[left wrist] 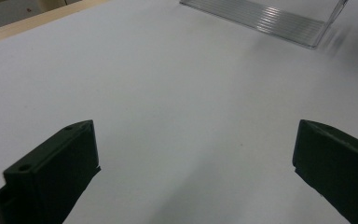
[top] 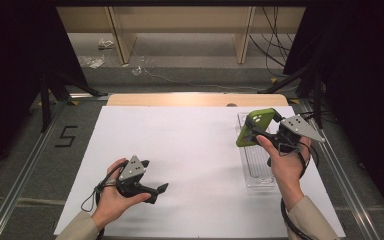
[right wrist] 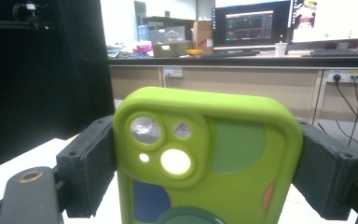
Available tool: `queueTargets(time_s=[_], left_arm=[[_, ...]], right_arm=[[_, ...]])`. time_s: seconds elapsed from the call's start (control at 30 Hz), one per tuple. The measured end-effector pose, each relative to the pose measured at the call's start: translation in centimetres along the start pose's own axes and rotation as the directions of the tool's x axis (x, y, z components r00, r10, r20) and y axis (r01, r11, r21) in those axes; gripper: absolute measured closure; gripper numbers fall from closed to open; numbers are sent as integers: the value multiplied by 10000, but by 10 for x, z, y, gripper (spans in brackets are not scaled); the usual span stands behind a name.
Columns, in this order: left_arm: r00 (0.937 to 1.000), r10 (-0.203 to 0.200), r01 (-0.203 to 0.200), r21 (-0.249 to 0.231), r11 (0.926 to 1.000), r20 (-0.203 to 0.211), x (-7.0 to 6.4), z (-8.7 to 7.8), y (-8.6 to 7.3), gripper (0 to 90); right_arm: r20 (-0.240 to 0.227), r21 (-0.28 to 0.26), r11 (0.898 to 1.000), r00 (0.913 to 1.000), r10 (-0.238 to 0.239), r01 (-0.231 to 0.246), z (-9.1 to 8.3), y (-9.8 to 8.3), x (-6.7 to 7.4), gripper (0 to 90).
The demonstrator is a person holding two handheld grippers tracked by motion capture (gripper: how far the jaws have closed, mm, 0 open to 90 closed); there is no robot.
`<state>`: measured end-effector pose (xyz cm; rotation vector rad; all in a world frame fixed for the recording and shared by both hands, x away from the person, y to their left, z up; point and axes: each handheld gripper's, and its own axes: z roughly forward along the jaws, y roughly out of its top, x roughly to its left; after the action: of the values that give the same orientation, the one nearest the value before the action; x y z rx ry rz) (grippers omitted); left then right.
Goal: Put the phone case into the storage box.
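The right gripper (top: 258, 131) clamped the green phone (top: 254, 127) above the clear tray (top: 256, 172), probably its destination; lowering it level would suit. The left gripper (top: 155, 176) gaped empty.

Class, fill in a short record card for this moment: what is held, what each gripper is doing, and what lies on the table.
Held item: green phone case with camera cut-outs
Right gripper: shut on the case's two side edges, raised over the tray
Left gripper: open, nothing between its jaws, low over the sheet
Container: clear ribbed plastic tray, lying on the sheet
Surface: white sheet on the table
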<state>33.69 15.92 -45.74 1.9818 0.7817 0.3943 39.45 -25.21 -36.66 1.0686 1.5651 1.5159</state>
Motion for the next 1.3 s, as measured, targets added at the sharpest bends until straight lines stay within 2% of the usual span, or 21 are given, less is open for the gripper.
queueTargets(time_s=[1.03, 1.3], left_arm=[[10000, 26, -26, 48, 10000, 34, 0, 2, 0, 0], [10000, 28, -28, 57, 10000, 28, 0, 3, 0, 0]], right_arm=[[873, 74, 9999, 9961, -94, 88, -2, -2, -23, 172], [989, 248, 9996, 9950, -149, 125, 0, -5, -27, 172]])
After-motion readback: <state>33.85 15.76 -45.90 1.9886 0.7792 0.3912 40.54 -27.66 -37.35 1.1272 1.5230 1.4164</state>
